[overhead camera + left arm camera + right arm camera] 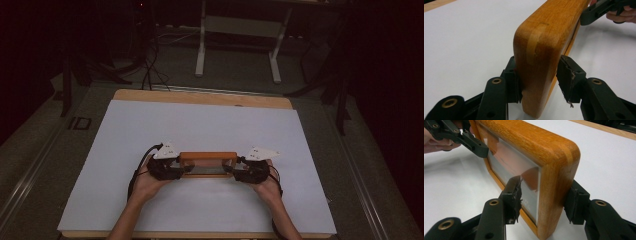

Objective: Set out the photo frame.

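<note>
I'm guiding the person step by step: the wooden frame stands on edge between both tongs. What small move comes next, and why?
Probably close the left tongs a touch. One pad touches the wooden frame, but a gap shows at the other pad, so that end is not pinched. The right tongs straddle the far end, so the frame could tip on the white table.

Forearms in from the bottom of the high view, hands level and facing each other. Left gripper (176, 168) pointing toward the right gripper (231, 167), jaws turned inward. Left jaws straddling one end of the wooden picture frame (207, 157), one pad touching, the other standing just off. Right jaws parted around the opposite end, both pads beside its faces.
</note>
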